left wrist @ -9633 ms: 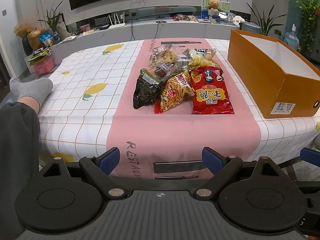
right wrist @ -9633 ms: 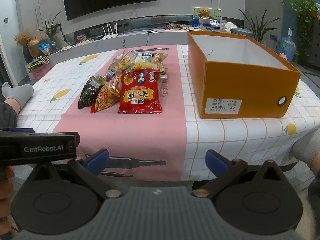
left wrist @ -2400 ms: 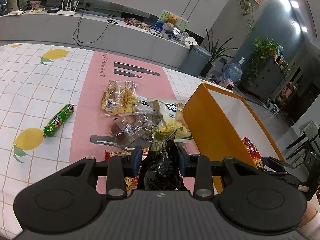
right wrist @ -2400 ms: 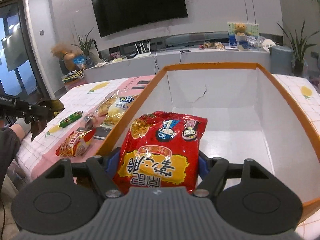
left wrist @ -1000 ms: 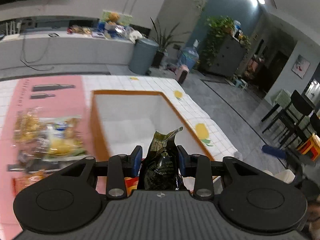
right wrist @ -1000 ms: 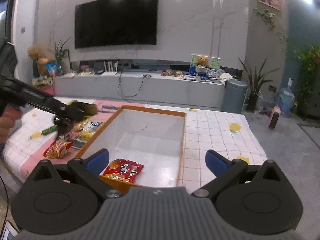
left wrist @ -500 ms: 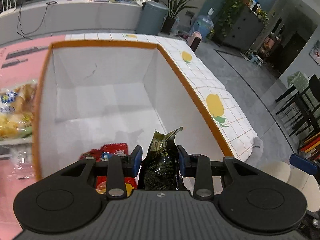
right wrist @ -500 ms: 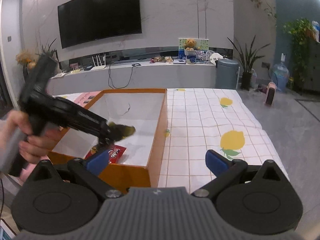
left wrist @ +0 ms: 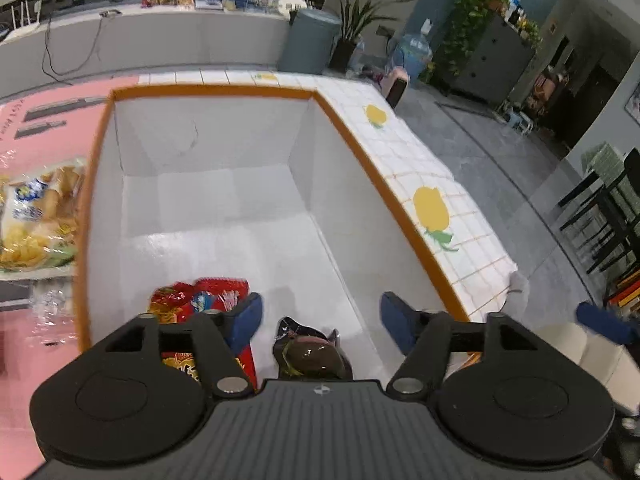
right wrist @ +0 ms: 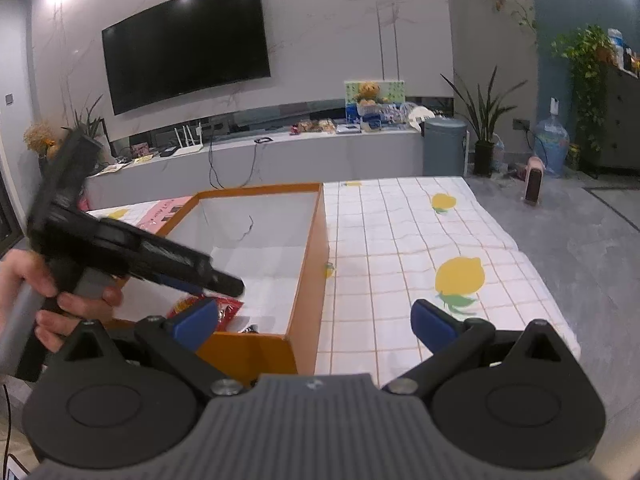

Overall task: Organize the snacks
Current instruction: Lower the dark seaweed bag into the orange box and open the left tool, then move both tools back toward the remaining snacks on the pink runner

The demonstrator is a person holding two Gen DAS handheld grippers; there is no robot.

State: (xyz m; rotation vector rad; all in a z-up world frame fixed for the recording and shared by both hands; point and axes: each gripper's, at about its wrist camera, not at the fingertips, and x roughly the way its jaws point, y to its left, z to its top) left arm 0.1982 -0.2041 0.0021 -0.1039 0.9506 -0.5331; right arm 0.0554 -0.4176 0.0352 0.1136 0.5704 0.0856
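Note:
My left gripper (left wrist: 322, 314) hangs over the near end of the orange box (left wrist: 404, 216), and its jaws are opening. The dark green snack bag (left wrist: 312, 354) lies loose on the box's white floor below and between the fingers, with neither pad touching it. To its left in the box lies the red snack bag (left wrist: 200, 300). In the right wrist view a hand holds the left gripper (right wrist: 224, 284) over the orange box (right wrist: 310, 280), above the red snack bag (right wrist: 226, 308). My right gripper (right wrist: 314, 322) stands open and empty near the box's front right corner.
Left of the box, on the pink runner, lie a yellow chip bag (left wrist: 36, 220) and a clear wrapped snack (left wrist: 48, 304). The lemon-print tablecloth (right wrist: 400, 240) stretches right of the box to the table edge. A TV wall and a long low cabinet (right wrist: 260, 160) stand behind.
The left gripper's jaws have spread apart, and the dark green bag has dropped from them onto the box floor. The left gripper sank a little into the box. The right gripper stayed put.

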